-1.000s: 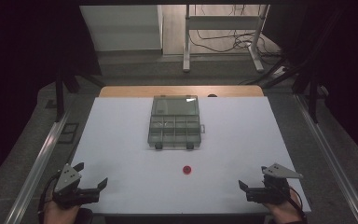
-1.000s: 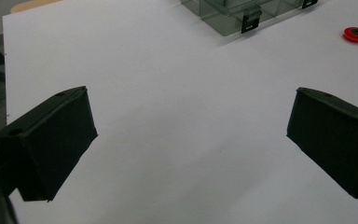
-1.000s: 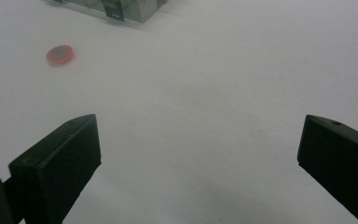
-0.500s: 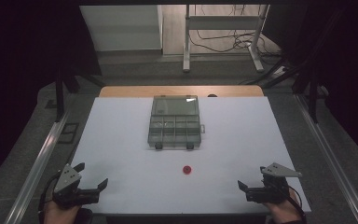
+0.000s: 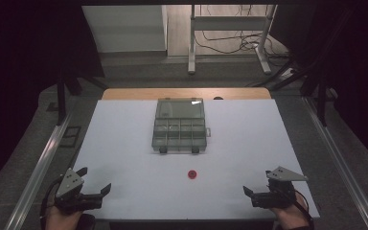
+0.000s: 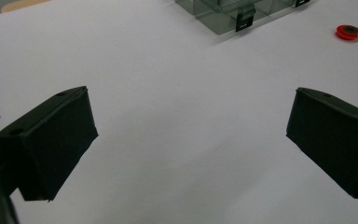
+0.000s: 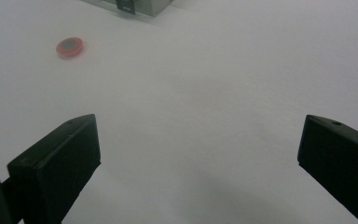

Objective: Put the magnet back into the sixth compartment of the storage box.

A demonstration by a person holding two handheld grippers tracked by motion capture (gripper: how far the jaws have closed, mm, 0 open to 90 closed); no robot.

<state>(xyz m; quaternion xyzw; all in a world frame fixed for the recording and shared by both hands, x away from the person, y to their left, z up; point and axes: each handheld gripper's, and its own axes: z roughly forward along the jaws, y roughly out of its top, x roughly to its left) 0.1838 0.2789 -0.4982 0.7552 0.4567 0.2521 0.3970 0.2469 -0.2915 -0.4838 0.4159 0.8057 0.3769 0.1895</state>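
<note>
Your left gripper (image 5: 92,191) fingers: wide apart, empty | your right gripper (image 5: 249,192) fingers: likewise | red disc (image 5: 191,174) lies mid-worktop (image 5: 249,143), just before compartment box (image 5: 179,125), likely staged for pickup.

left gripper (image 5: 96,186) gaping, right gripper (image 5: 249,190) gaping

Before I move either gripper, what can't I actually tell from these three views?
- Organizer box contents: too small and dim through its clear walls in the high view.
- Same box, left gripper view: cut off by the top edge, only a corner and latch visible.
- Same box, right gripper view: top edge leaves just a latch.
- Red disc: its dark centre is too small or blurred to identify.
</note>
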